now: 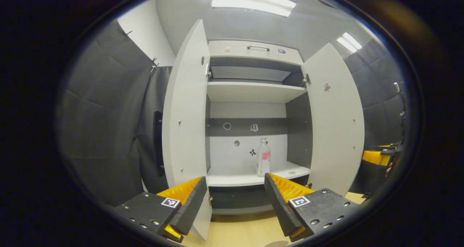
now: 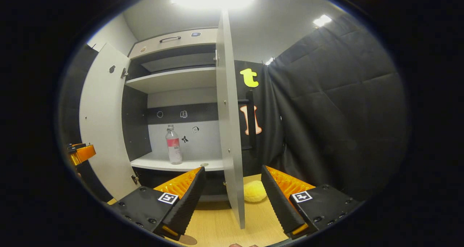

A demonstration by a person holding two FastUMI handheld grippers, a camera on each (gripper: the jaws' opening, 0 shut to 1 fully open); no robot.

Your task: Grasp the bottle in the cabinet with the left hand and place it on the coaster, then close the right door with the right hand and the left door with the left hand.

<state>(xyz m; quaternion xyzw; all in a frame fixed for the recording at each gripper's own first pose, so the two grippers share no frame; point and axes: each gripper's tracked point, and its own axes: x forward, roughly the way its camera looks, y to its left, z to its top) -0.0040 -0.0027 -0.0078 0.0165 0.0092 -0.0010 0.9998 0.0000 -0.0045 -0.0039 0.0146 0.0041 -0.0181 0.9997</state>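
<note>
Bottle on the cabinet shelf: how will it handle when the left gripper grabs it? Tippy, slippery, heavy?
The bottle stands tall and narrow on the shelf, so a sideways nudge could probably tip it. It looks like clear, thin plastic, likely light, with some give under a squeeze. Its smooth wall may be slippery; the label band might offer better grip. The left gripper is open, not yet at it.

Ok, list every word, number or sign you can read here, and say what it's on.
Nothing reads as text.
Bottle label: too small and blurred to read.
Stickers on the back panel of the cabinet: small pictures, too blurred to read.
Square tags: coded patterns, no words.
</note>
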